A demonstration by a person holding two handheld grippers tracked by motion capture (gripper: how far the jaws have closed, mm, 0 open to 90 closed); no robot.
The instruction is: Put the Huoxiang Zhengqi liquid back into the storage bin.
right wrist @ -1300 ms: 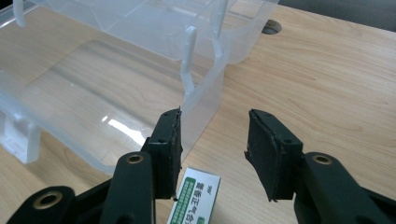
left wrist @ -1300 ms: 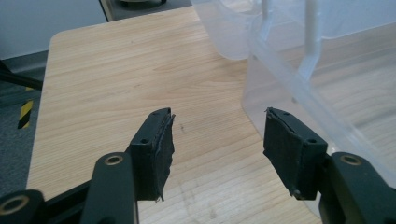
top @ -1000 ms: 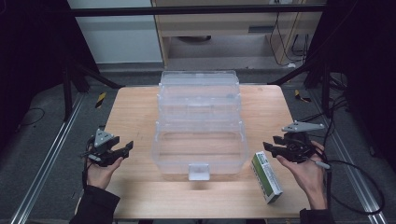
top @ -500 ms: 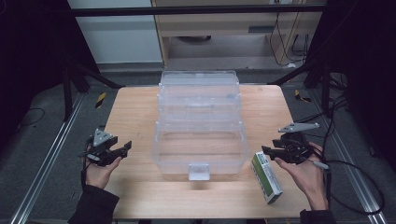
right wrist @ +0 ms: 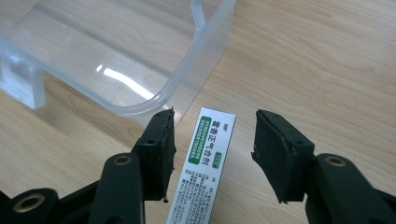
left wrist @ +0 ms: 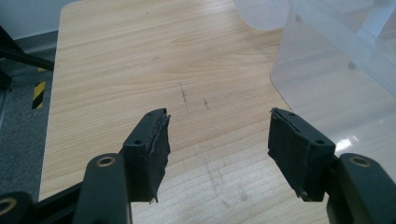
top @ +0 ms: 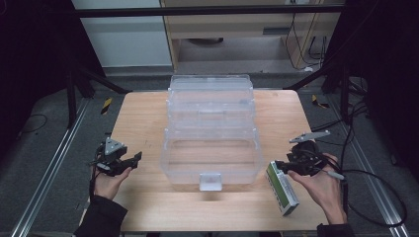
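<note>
The right gripper, jaws just widening astride the untouched green-and-white box, looked ready to grasp; the left gripper gaped empty

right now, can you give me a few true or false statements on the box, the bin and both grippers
1. The green and white box lies flat on the wooden table. True.
2. The right gripper is clamped on the box. False: its jaws have just been opening and stand apart on either side of the box, with gaps showing.
3. The clear plastic bin has its lid shut. False: it stands open, lid tipped back toward the far edge.
4. The left gripper holds nothing. True: its jaws are open over bare wood.
5. The box sits inside the bin. False: it lies outside, beside the bin's near right corner.
</note>
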